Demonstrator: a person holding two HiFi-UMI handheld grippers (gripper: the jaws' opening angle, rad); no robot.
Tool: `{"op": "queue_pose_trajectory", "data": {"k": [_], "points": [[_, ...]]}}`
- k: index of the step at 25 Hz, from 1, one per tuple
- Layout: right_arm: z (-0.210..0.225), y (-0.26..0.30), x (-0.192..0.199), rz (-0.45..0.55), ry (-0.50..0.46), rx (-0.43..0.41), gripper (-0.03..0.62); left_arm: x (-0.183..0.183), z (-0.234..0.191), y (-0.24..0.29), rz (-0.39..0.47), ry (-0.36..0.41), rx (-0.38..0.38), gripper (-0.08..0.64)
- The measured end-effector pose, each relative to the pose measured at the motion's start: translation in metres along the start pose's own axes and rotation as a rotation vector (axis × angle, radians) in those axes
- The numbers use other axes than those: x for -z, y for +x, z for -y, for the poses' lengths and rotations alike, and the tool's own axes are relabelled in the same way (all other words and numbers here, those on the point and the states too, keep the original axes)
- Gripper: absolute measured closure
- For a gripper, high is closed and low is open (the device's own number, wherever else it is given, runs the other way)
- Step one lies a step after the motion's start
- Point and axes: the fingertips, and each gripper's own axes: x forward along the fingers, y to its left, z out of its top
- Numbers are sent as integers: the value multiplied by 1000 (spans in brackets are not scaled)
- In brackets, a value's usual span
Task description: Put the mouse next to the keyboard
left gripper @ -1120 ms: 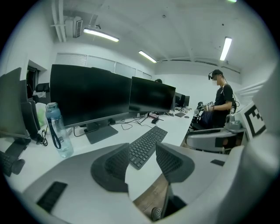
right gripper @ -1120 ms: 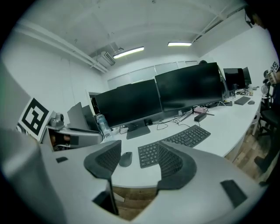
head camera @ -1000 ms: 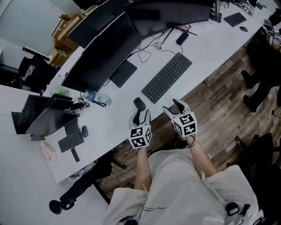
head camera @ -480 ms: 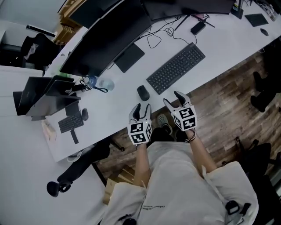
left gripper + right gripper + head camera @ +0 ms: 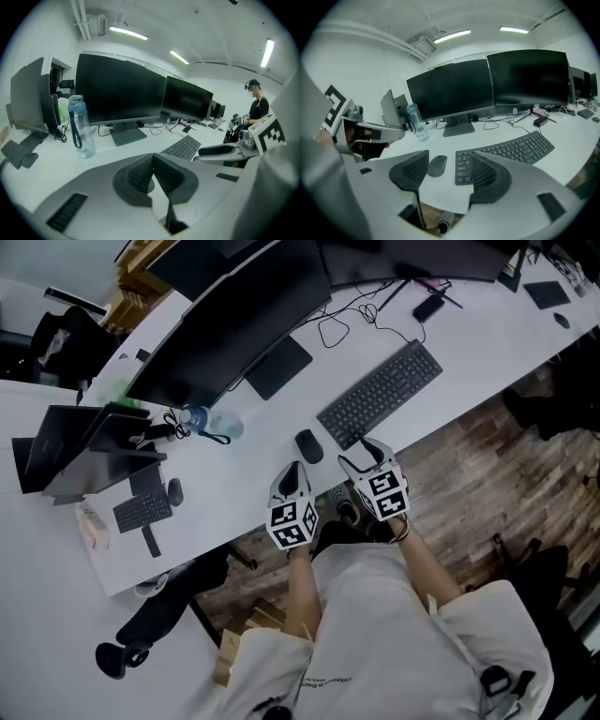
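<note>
The mouse (image 5: 308, 446) is lying mid-frame, just beside the keyboard (image 5: 380, 395)'s left end. The left hand-held gripper (image 5: 292, 472) has just been closing, empty. The right hand-held gripper (image 5: 361, 456) is gaping nearby and should be straddling the mouse squarely before squeezing.

Bare white worktop (image 5: 246, 486) lies open along the near edge, in front of the dark oval mouse (image 5: 308, 446). The long black keyboard (image 5: 380, 395) closes off its right side. A clear plastic water bottle (image 5: 208, 421) stands well left, and the flat black monitor base (image 5: 278, 367) sits behind.

Dark oval mouse (image 5: 308, 446) flat on white desk, just beside left end of black keyboard (image 5: 380, 395), untouched.
</note>
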Motion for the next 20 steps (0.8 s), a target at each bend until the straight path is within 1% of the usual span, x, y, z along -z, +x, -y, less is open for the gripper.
{"op": "queue_pose_trajectory", "data": {"k": [4, 11, 15, 20], "points": [[-12, 27, -7, -24, -18, 13, 316, -9, -19, 13, 11, -14, 34, 538], [-35, 86, 3, -116, -20, 26, 316, -6, -57, 35, -21, -33, 96, 538], [-42, 118, 15, -182, -17, 36, 310, -7, -70, 48, -28, -41, 154, 538], [-52, 152, 35, -252, -11, 57, 302, -6, -87, 57, -44, -41, 193, 537]]}}
